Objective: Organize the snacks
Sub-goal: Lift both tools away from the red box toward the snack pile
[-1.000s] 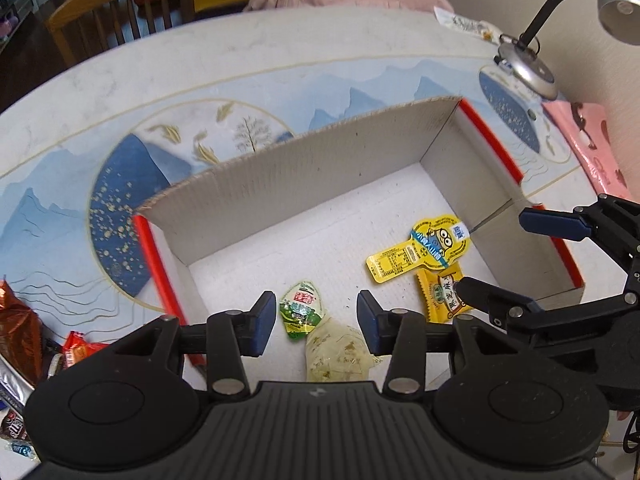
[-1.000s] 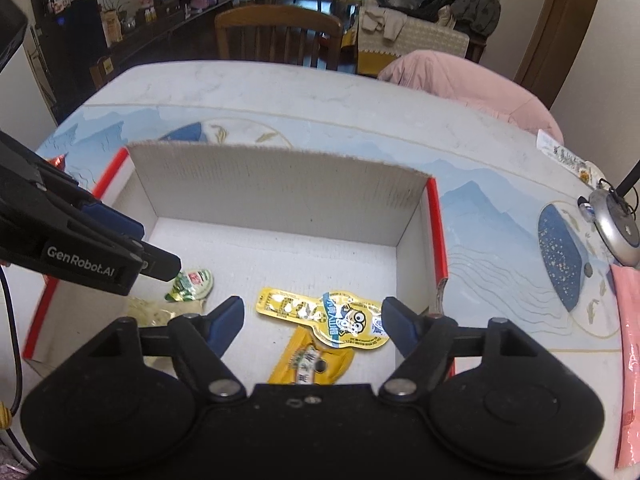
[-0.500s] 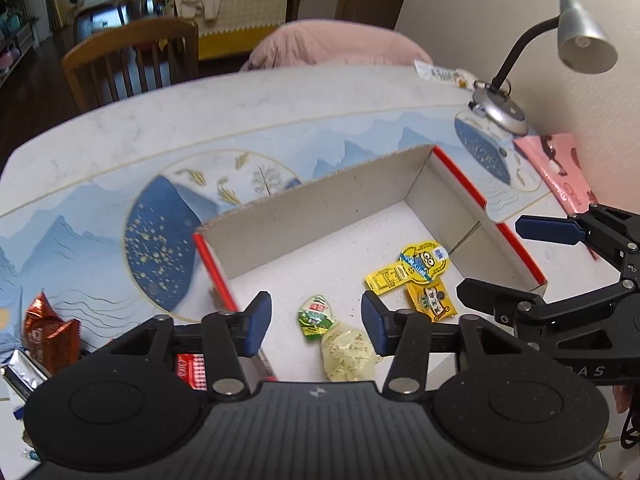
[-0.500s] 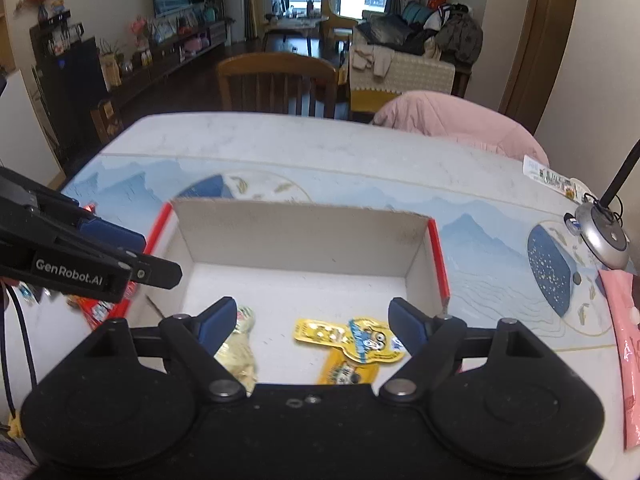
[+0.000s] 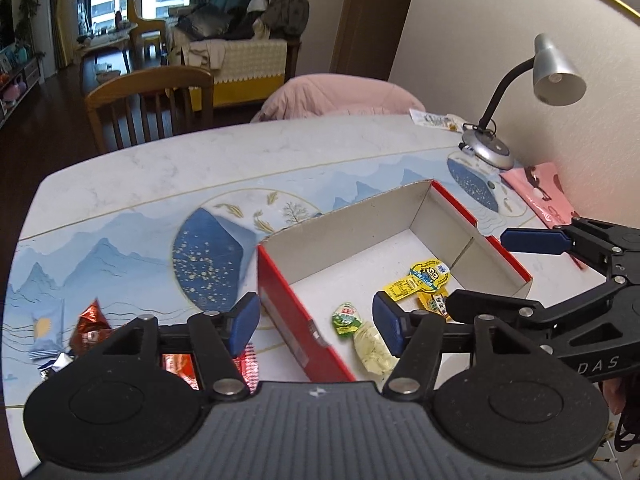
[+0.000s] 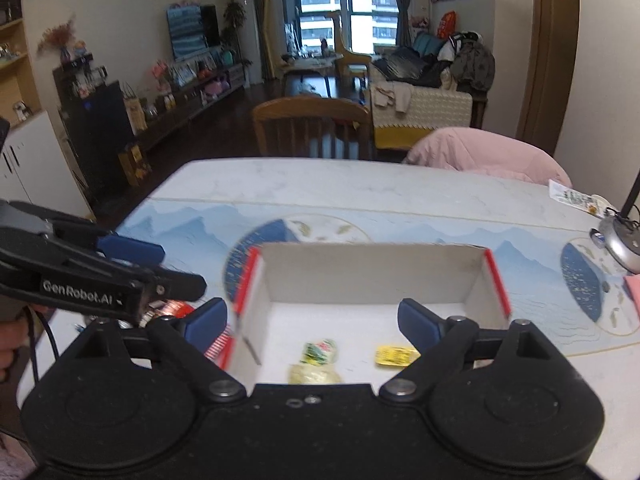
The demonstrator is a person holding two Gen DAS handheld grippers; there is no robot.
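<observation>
A red-sided cardboard box (image 5: 296, 312) stands open on the painted table. Inside lie a green-white packet (image 5: 346, 319), a pale yellow packet (image 5: 374, 350), a yellow cartoon packet (image 5: 420, 278) and an orange-yellow one (image 5: 434, 304). My left gripper (image 5: 316, 322) hovers above the box's near left corner, jaws opening, nothing between them. My right gripper (image 6: 312, 316) hangs over the box's (image 6: 372, 272) near side, jaws opening wide and empty. The green-white packet (image 6: 318, 352) and a yellow packet (image 6: 394, 354) show below it. Each gripper appears in the other's view: the right gripper (image 5: 476, 270), the left gripper (image 6: 182, 266).
Loose snacks lie on the table left of the box: an orange foil packet (image 5: 90, 326), a light blue packet (image 5: 48, 330) and red packets (image 5: 180, 364). A desk lamp (image 5: 486, 148) and a pink sheet (image 5: 540, 192) sit at the right. A wooden chair (image 5: 152, 104) stands behind the table.
Both grippers have risen and drawn back from the box, and their jaws have widened. The left one has shifted left, so the box's red side now lies between its fingers.
</observation>
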